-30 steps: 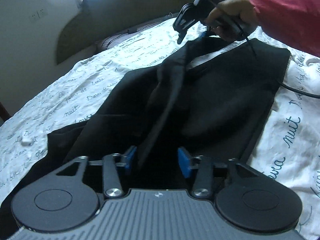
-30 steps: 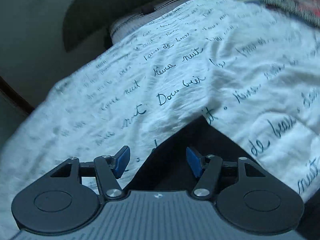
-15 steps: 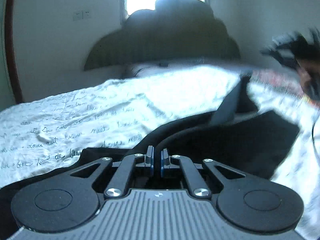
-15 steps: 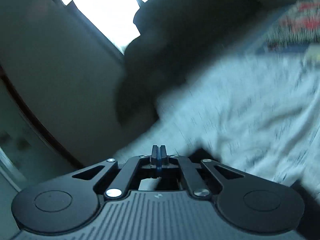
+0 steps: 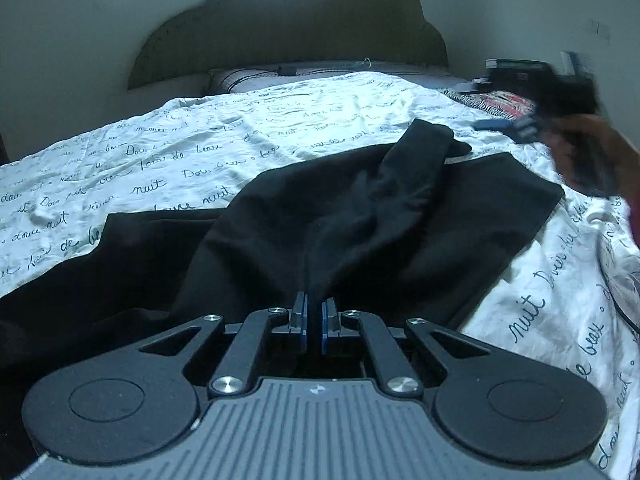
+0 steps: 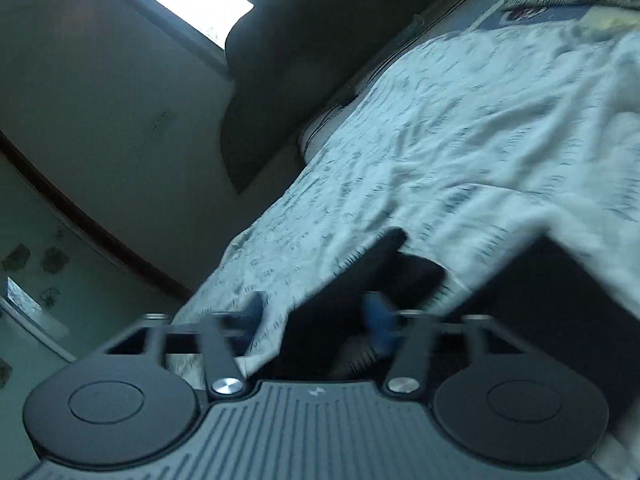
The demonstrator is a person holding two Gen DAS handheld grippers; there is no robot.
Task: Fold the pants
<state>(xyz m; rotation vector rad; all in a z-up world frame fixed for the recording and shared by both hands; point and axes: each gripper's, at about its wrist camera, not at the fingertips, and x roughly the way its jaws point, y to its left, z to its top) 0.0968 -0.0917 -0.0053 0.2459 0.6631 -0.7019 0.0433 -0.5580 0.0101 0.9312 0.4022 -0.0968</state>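
Black pants [image 5: 400,220] lie spread across the bed, one part folded over the rest with a rumpled tip pointing to the far side. My left gripper [image 5: 313,316] is shut on a pinch of the pants fabric at their near edge. In the left wrist view my right gripper [image 5: 516,126] shows blurred at the far right, held in a person's hand [image 5: 592,152], off the cloth. In the right wrist view my right gripper [image 6: 318,316] has its jaws opening. The pants [image 6: 552,288] lie under and beyond them, and the pads do not press the cloth.
The white sheet [image 5: 200,152] with dark script covers the bed. A dark scalloped headboard [image 5: 288,32] stands against the far wall. A red patterned cloth [image 5: 496,102] lies at the far right corner. A black cable [image 5: 616,292] trails over the sheet on the right.
My left gripper closed on the pants fabric and holds it. My right gripper shut on the far pants end, swung it across, then let go, and the cloth now rests on the pants.
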